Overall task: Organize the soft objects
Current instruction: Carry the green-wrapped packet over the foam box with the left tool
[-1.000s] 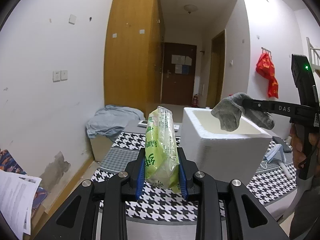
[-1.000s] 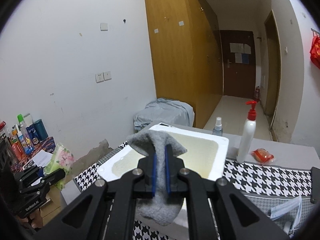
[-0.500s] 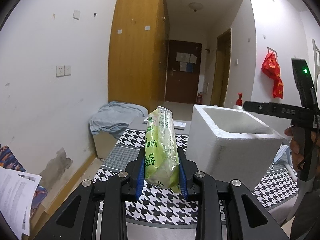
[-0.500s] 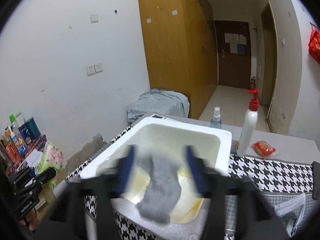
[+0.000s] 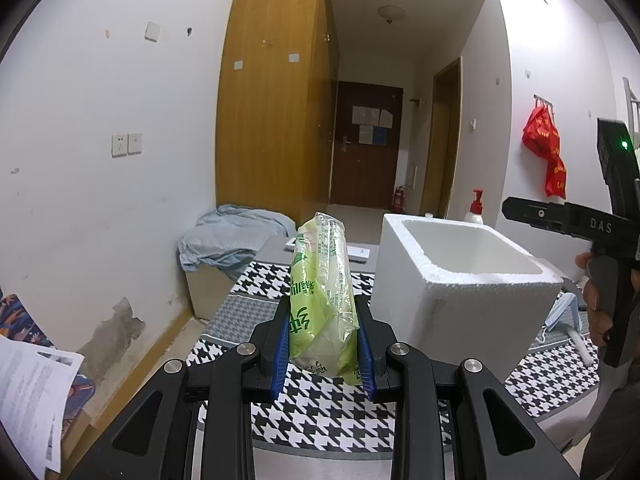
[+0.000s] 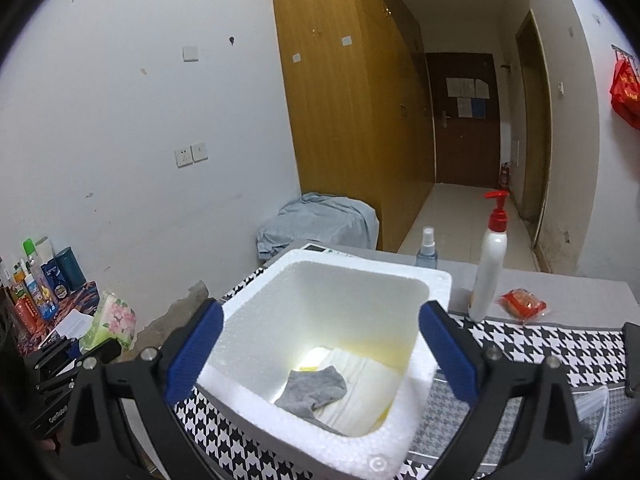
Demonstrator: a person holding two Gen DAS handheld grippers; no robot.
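My left gripper (image 5: pixel 324 344) is shut on a green tissue pack (image 5: pixel 322 296), held upright above the houndstooth table, left of the white foam box (image 5: pixel 452 304). My right gripper (image 6: pixel 320 344) is open wide and empty, hovering over the foam box (image 6: pixel 436 284). A grey sock (image 6: pixel 314 390) lies on the box's floor on a white cloth (image 6: pixel 360 368). The right gripper also shows in the left wrist view (image 5: pixel 560 220), above the box's right side.
A white pump bottle (image 6: pixel 488 276), a small spray bottle (image 6: pixel 426 250) and a red packet (image 6: pixel 522 304) stand behind the box. A face mask (image 5: pixel 562 312) lies at right. A blue cloth heap (image 5: pixel 228 242) and toiletries (image 6: pixel 36 276) are left.
My right gripper opened and let go of the grey sock, which fell into the foam box. My left gripper kept holding the tissue pack and drew slightly closer to the box.
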